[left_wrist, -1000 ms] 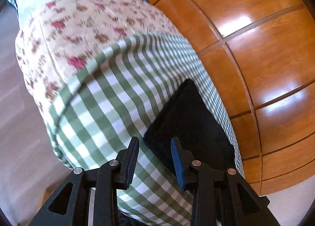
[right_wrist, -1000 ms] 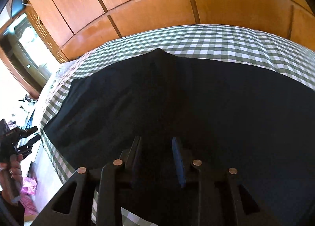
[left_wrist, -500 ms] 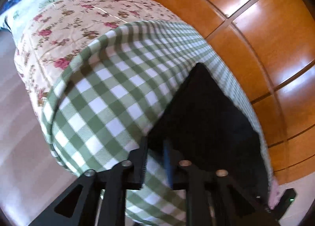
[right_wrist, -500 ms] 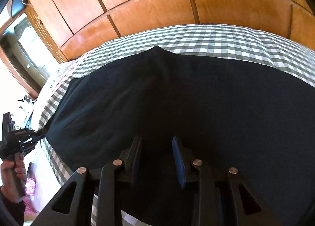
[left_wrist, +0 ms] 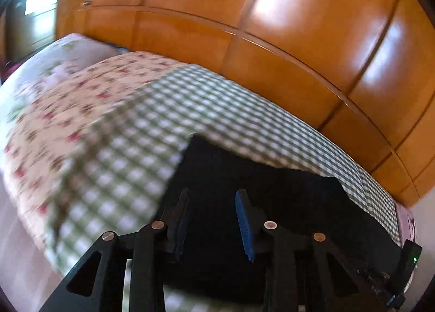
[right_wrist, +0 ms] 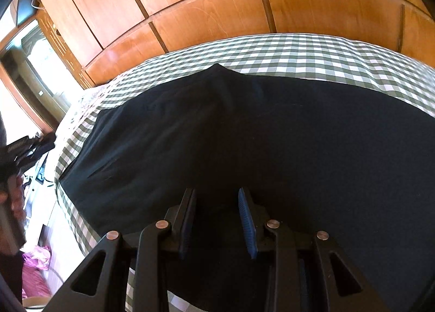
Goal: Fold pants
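Observation:
Dark navy pants (right_wrist: 244,132) lie spread flat on a green-and-white checked bed cover (right_wrist: 299,53). My right gripper (right_wrist: 216,195) is open and empty, low over the near part of the pants. In the left wrist view the pants (left_wrist: 244,176) lie on the checked cover (left_wrist: 217,111), and my left gripper (left_wrist: 212,196) is open over their end, holding nothing. The left gripper also shows in the right wrist view at the far left edge (right_wrist: 30,146), beside the bed.
A wooden wardrobe wall (right_wrist: 217,7) runs behind the bed. A floral quilt (left_wrist: 59,111) and a pillow (left_wrist: 70,51) lie at the bed's left end. A pink bag (right_wrist: 35,260) is on the floor by the bed. A window (right_wrist: 40,59) is at left.
My left gripper was nearly shut at the pants' corner half a second ago and is now open; its view swung right along the bed. The right gripper has stayed still and open.

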A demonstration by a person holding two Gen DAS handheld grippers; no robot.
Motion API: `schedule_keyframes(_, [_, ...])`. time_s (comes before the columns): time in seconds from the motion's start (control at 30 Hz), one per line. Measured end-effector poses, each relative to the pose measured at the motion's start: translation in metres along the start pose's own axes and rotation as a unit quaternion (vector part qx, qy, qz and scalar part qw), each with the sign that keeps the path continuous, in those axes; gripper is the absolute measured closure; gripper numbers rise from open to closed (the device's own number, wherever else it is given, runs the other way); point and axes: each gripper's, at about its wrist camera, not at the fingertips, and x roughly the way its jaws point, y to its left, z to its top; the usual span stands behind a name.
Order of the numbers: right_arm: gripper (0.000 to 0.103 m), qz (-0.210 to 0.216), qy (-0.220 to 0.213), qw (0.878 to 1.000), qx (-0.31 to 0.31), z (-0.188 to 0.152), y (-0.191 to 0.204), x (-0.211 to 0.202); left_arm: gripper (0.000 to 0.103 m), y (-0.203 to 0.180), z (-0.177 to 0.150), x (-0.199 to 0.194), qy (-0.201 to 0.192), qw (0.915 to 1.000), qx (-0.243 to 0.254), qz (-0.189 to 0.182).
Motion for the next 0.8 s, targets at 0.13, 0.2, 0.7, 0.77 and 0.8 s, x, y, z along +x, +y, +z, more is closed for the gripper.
schedule_keyframes(0.13, [0.07,0.003,0.0,1.0,0.006,0.0,-0.001,0.0,0.071,-0.016,0.017,0.043,0.029,0.9993,0.023,0.007])
schedule_keyframes(0.2, [0.07,0.003,0.001,1.0,0.006,0.0,-0.001,0.0,0.071,-0.014,0.025,0.065,0.04,0.9985,0.027,0.025])
schedule_keyframes(0.7, [0.07,0.0,-0.003,1.0,0.013,-0.002,0.005,0.0,0.062,0.009,0.032,0.108,0.047,0.9922,0.041,0.108])
schedule_keyframes(0.77, [0.07,0.0,-0.003,1.0,0.014,-0.002,0.005,0.001,0.062,0.003,0.027,0.089,0.027,0.9928,0.044,0.108])
schedule_keyframes(0.8, [0.069,0.0,-0.002,1.0,0.015,-0.002,0.005,0.001,0.062,-0.001,0.023,0.08,0.02,0.9937,0.047,0.1])
